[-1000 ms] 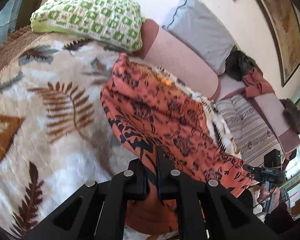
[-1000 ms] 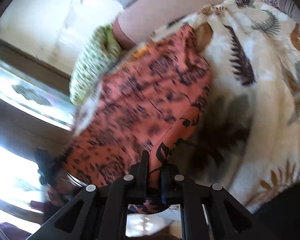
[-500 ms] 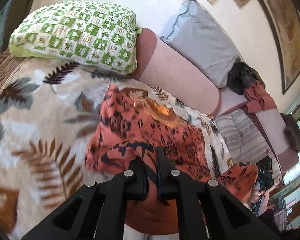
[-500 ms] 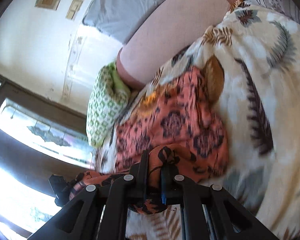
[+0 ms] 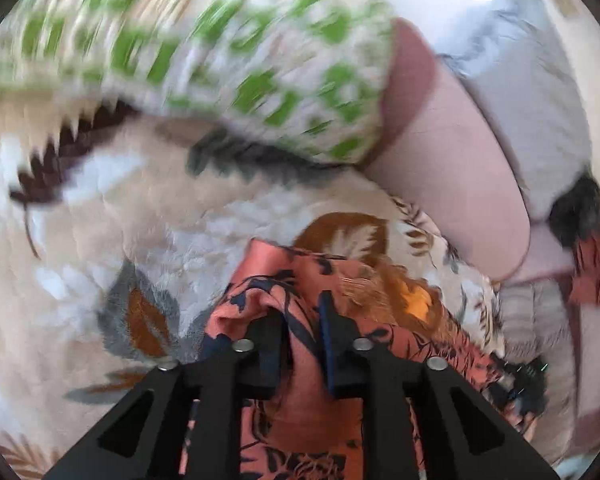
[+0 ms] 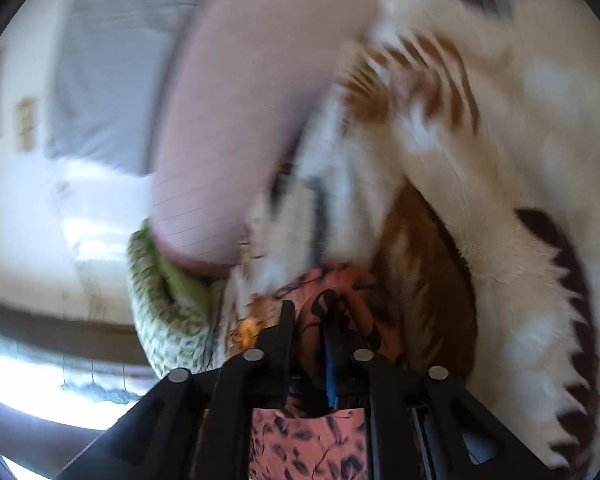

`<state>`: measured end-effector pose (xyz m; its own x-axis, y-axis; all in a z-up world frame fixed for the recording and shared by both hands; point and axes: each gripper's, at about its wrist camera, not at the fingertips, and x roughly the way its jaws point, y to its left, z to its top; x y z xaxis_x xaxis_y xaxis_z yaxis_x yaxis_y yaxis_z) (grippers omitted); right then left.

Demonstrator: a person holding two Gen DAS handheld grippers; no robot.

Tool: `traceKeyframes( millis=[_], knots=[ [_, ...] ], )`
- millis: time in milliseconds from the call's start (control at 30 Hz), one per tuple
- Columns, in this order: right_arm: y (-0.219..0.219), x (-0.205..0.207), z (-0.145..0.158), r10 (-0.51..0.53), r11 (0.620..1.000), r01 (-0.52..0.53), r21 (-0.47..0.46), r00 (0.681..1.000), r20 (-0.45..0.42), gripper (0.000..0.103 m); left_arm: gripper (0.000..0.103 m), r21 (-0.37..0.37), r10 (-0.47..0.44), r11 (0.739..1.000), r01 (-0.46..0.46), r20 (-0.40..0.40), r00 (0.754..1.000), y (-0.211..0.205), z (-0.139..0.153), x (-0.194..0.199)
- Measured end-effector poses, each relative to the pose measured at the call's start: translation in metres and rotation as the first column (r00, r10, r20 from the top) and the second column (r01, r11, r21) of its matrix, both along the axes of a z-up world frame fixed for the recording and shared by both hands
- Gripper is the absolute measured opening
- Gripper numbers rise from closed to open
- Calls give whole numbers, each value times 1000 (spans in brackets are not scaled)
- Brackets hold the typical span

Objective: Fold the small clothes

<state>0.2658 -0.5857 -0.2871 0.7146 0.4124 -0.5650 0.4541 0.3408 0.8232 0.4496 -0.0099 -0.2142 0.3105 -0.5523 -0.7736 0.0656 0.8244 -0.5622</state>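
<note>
An orange garment with a dark floral print (image 5: 360, 312) lies bunched on a cream leaf-patterned blanket (image 5: 120, 220). My left gripper (image 5: 302, 320) is shut on a fold of the garment, low over the blanket near the green pillow. In the right wrist view the same garment (image 6: 340, 292) is pinched in my right gripper (image 6: 308, 320), close to the blanket (image 6: 520, 160) and the pink bolster. Both views are motion-blurred. Most of the garment is hidden under the grippers.
A green and white patterned pillow (image 5: 220, 48) lies at the blanket's far end; it also shows in the right wrist view (image 6: 160, 312). A pink bolster (image 5: 452, 168) and a grey cushion (image 5: 532, 100) line the wall side. A window (image 6: 40, 380) is at lower left.
Both grippers have carried the garment's near edge forward towards the pillow and bolster, folding it over itself. The spread-out garment now shows as a small bunch.
</note>
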Motion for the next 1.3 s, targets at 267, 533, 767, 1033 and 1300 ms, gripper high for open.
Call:
traceKeyframes(
  millis=[267, 533, 767, 1033, 1300],
  knots=[
    [-18, -40, 24, -124, 987, 139, -86, 980, 154, 75, 77, -228, 275, 947, -226, 209, 939, 75, 42, -56],
    [121, -25, 74, 350, 815, -304, -494, 937, 0, 66, 77, 7, 80, 996, -84, 232, 969, 41, 25, -158],
    [275, 35, 22, 548, 568, -573, -591, 799, -248, 50, 77, 35, 43, 998, -50, 182, 982, 32, -26, -155],
    [255, 153, 27, 294, 626, -381, -681, 924, -246, 51, 77, 34, -2, 999, -4, 178, 984, 33, -31, -137],
    [364, 136, 48, 583, 524, -530, -667, 794, -174, 51, 77, -4, 37, 999, -37, 156, 987, 36, -27, -138]
  ],
)
